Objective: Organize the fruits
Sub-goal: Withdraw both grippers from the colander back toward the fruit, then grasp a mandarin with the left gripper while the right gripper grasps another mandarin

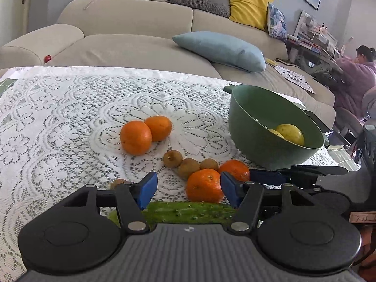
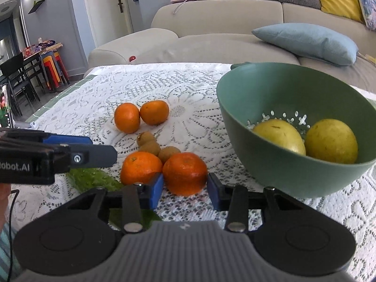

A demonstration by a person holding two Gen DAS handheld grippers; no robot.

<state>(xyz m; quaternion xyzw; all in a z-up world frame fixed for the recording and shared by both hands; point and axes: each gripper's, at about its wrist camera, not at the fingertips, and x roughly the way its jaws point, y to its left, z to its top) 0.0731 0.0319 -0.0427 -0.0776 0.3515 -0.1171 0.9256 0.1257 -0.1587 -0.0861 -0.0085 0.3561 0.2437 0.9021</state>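
Right jaws (image 2: 185, 189) pinching the near orange (image 2: 185, 173); left jaws (image 1: 186, 189) standing spread.
Gripping at its widest for a secure carry to the green bowl (image 2: 235, 127), far right on the tabletop (image 2: 94, 94).

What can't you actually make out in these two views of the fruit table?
- Cucumber: in the left wrist view its ends sit behind the left gripper, so its length is unknown.
- Green bowl: in the right wrist view its near wall hides the bottom, so fruit beyond the two yellow ones can't be ruled out.
- Small brown fruit: mostly hidden behind a left gripper finger.
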